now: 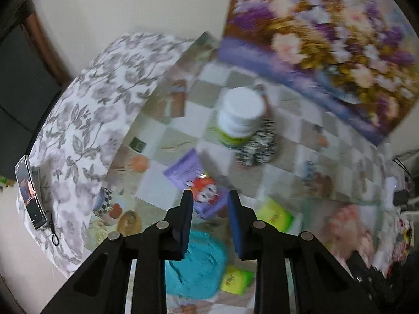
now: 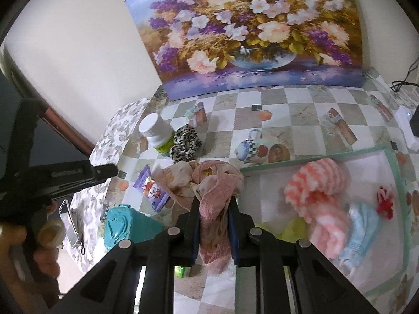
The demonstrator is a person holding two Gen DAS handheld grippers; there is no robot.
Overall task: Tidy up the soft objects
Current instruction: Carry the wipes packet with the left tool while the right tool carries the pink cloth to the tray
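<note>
Right gripper (image 2: 213,206) jaws clamped on pink floral cloth (image 2: 209,183), held above the checkered table (image 2: 296,110), just left of the green-rimmed tray (image 2: 395,167) holding a pink-white fuzzy item (image 2: 322,193). Left gripper (image 1: 210,198) jaws apart, holding nothing, above the purple packet (image 1: 188,170).

Black tool (image 1: 210,196) arms, silver pivot bolts, blue pads (image 2: 233,225).

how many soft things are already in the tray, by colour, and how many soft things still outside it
In the tray:
Pink-and-white fuzzy pieces: 2
Light blue cloth: 1
Red ornament: 1
Outside:
Pink cloth, clamped in the right gripper: 1
Leopard scrunchie: 1
Total: 6
</note>
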